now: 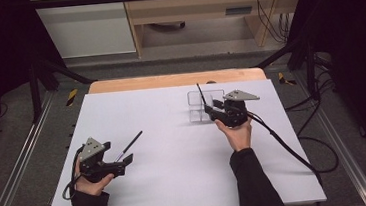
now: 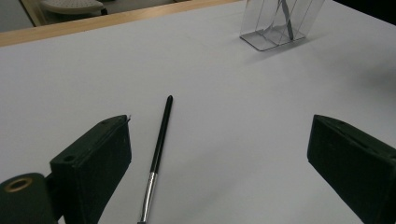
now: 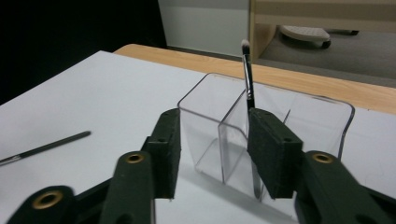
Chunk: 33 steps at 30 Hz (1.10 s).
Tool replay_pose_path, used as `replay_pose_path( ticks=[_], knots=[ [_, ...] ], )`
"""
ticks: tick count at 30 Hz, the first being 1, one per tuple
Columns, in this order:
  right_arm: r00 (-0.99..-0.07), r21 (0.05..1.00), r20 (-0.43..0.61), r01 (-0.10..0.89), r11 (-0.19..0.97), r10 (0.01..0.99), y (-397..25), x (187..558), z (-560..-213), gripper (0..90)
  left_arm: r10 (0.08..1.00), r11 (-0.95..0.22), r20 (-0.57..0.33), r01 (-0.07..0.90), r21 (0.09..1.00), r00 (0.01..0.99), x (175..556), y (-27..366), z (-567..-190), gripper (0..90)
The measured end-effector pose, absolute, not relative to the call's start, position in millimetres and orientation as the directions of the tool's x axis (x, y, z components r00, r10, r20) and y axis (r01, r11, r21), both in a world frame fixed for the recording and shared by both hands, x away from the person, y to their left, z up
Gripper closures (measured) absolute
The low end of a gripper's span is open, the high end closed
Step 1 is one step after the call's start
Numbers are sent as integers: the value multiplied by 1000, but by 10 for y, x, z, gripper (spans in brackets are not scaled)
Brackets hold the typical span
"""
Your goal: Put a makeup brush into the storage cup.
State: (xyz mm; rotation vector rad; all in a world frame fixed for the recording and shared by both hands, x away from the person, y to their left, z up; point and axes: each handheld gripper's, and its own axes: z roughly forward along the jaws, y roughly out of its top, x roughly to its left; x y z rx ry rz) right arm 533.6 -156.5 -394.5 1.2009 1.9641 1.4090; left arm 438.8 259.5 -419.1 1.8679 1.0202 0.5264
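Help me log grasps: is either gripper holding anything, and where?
Nothing held: left gripper open around the lying brush, right gripper open at the organizer.

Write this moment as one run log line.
left gripper: open over lying brush | right gripper: open at clear organizer | upright brush: inside

High view looks down from overhead; both low gripper views share the clear holder (image 2: 280, 23).

The person is wearing long black sleeves (image 1: 255, 177) that are reaching down to both wrists. Each gripper, the left gripper (image 1: 127, 159) and the right gripper (image 1: 207, 109), is showing a black body, blocky matte-black jaws, brass-coloured rings at the jaw pivots, a grey three-cornered plate (image 1: 241, 96) on top, and a black cable (image 1: 288, 149) trailing toward the frame's lower right.
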Motion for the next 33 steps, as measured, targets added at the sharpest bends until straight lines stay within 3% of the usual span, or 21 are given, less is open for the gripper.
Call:
replay_pose_path(
  ticks=[23, 33],
  knots=[
    [-518, 910, 123, 399, 112, 846, -2011, 4827, -4037, 176, 825, -231, -61, 435, 870, 562, 4393, 2600, -4188, 50],
    [-525, 894, 100, 420, 155, 845, -2050, 4669, -4115, 117, 824, -236, -61, 439, 867, 563, 4397, 2617, -4159, 46]
  ],
)
